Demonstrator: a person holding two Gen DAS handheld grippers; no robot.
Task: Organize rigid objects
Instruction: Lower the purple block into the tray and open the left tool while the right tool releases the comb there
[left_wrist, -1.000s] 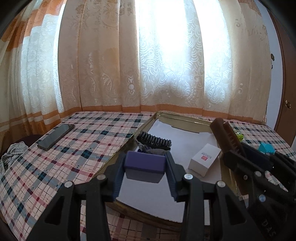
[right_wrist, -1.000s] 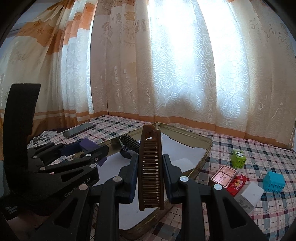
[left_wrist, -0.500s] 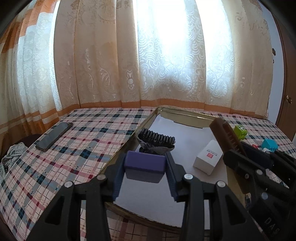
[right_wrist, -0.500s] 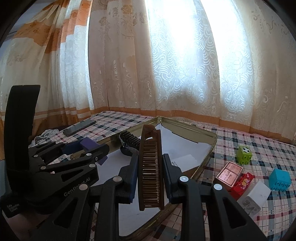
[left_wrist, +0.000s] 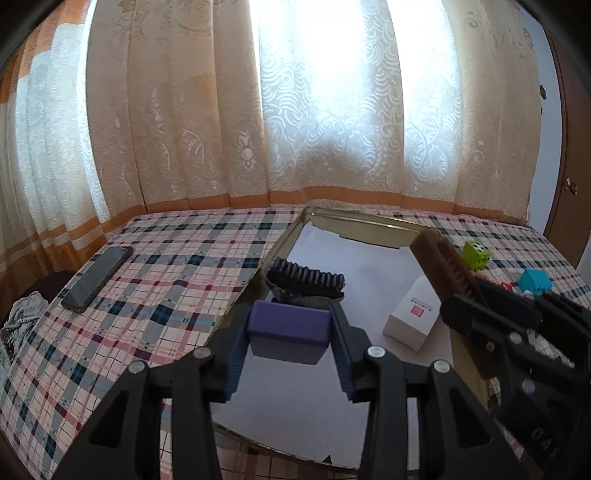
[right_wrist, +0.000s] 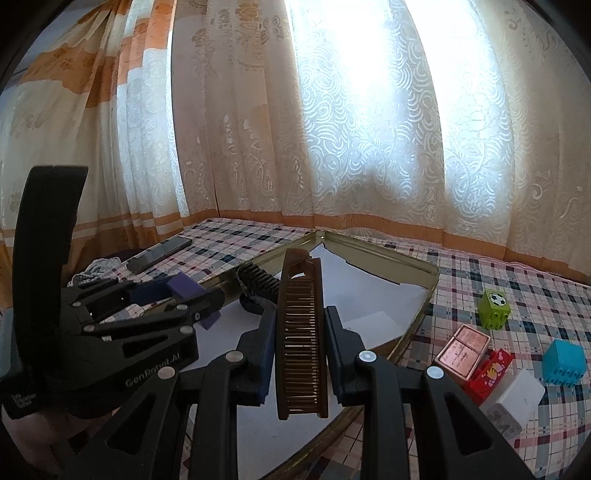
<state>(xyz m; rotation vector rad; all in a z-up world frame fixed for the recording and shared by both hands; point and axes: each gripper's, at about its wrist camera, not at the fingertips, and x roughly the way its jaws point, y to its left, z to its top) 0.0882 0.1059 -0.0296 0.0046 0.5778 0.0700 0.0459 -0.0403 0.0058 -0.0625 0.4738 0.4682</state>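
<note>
Both hands loaded, both over the tray! The left gripper is clamped on a purple block, hanging above the near-left part of the gold tray, just short of the black comb lying by the tray's left wall. The right gripper has its fingers squeezed on a brown comb, held upright on its long edge, over the tray's near edge.

Already resting on the tray's white liner: a small white box. Waiting outside on the checked cloth are a green block, a blue block, a pink case, a red block and a white adapter.

The worry now, I'd say, is crowding: the two grippers are close together (very close, from where I'm standing), and a careless swing could knock one tool against the other. Let the purple block go from this height and it may bounce into the black comb. The brown comb, pinched across its thin body, looks liable to pivot or topple when released, perhaps clipping the rim.
</note>
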